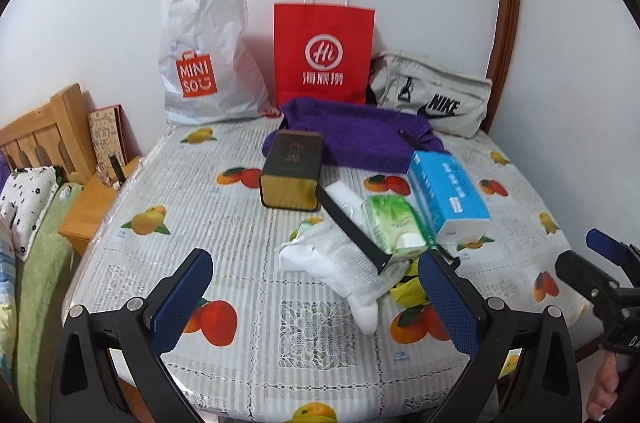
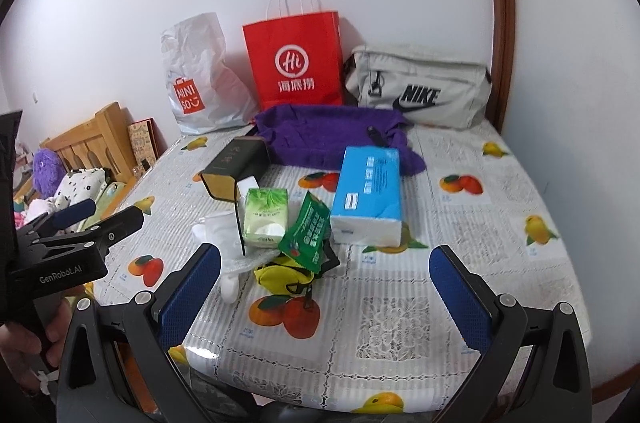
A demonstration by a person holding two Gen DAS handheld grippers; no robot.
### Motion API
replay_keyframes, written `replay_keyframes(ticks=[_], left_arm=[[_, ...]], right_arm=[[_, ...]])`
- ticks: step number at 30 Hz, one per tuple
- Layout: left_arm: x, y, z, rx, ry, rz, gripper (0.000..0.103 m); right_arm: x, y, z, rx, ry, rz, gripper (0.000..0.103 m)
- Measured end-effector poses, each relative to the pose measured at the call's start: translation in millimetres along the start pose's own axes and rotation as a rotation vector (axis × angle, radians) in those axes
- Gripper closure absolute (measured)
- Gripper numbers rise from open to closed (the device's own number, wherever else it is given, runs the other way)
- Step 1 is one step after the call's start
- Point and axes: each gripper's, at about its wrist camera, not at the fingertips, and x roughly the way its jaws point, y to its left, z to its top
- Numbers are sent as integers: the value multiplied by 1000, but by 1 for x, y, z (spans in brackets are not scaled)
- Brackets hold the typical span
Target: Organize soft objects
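Both claws were spread wide and empty, left claw and right claw hovering at the bench's near edge. The white sock lay mid-bench: light, floppy, best pinched at its bunched middle.

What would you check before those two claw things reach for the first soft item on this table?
1. Left gripper open and empty: ok.
2. Right gripper open and empty: ok.
3. White sock free to lift: not ok, a black strap lies across it.
4. Purple cloth reachable: ok, though the blue tissue pack sits against its front edge.
5. Red paper bag standing upright at the wall: ok.
6. What that bag holds or how much room it has: cannot tell, no view shows inside.
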Motion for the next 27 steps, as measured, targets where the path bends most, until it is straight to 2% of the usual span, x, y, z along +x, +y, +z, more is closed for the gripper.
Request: replay_keyframes(ticks=[9,15,18,20,24,27], left_arm=[[49,-12,-8,38,65,-34,0],[74,-30,1,57,78,-103,0],[86,-46,8,122,73,-99,0],[97,-49,12,141,83,-70,0],[116,-30,22,61,108,-65,1],[124,-11,25,2,119,-49,6]], right_arm=[[31,-16,-12,10,32,-16,0],[54,-25,-20,12,76,-13,0],[65,-29,-23,13,98,-24,0],[70,-33,-24,22,106,-22,0],[79,-39,-23,36,115,9,0],[86,-38,-21,13,118,15,0]])
